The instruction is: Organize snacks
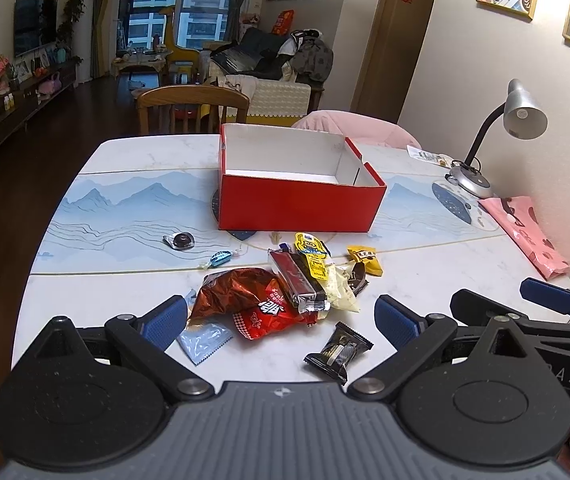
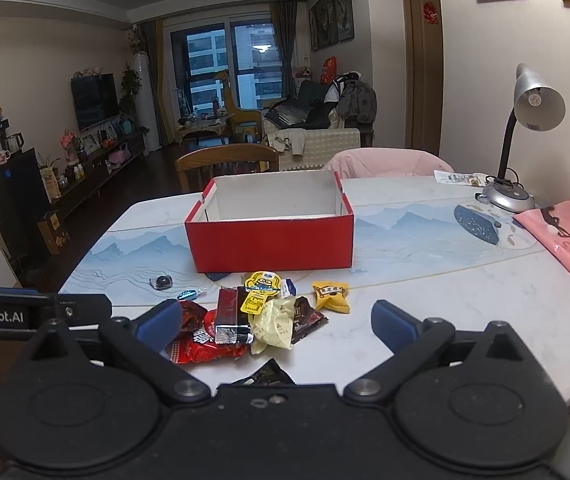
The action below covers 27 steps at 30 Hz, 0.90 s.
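While grippers gape, red box (image 1: 297, 204), shiny snacks (image 1: 281, 292).

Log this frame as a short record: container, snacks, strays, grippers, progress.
container: red box, open, looks empty
snacks: pile in front of box, red foil bag at the bottom
strays: dark round candy, blue twist candy, black packet
left gripper: open, holding nothing
right gripper: open, holding nothing
progress: no snacks seen in the box

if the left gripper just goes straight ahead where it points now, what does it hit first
Most likely the red foil snack bag, lying on the table between the open fingers of the left gripper. The red box stands further along that line. Depth is hard to judge here.
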### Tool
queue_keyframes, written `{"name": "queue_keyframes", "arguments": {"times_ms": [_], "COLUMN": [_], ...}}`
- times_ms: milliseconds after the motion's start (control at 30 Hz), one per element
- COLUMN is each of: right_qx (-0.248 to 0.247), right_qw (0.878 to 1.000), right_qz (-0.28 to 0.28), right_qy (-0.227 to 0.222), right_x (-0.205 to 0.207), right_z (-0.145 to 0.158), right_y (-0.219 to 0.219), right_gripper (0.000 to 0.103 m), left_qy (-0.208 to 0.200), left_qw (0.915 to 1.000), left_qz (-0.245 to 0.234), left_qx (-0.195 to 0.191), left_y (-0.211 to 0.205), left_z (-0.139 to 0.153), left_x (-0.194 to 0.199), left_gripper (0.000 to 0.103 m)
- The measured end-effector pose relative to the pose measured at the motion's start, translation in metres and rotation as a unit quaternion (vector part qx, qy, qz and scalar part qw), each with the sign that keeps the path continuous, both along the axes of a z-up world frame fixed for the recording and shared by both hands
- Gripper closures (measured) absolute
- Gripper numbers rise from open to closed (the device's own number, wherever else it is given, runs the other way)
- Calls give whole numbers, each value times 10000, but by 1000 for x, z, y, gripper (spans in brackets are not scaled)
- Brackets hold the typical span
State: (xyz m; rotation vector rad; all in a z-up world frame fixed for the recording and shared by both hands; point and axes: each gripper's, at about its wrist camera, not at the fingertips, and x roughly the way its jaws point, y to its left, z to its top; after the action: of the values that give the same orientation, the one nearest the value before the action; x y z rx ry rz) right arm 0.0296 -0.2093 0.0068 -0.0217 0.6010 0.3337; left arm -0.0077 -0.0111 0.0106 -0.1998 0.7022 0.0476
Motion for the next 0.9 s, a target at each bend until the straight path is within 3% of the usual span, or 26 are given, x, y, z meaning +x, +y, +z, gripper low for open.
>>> {"name": "queue_keyframes", "arguments": {"times_ms": [900], "right_qx": [-114], "right_qw": [9999], "right_qz": [-22], "right_qy": [76], "right_x": [5], "right_z": [-3], "right_y": [7], "right_gripper": [7], "left_qy": [67], "left_qw": [10000], "left_qz": [17], "left_qx": [-57], "left_y": [3], "left_z": [-4], "left_x": [2], "left_gripper": [2]}}
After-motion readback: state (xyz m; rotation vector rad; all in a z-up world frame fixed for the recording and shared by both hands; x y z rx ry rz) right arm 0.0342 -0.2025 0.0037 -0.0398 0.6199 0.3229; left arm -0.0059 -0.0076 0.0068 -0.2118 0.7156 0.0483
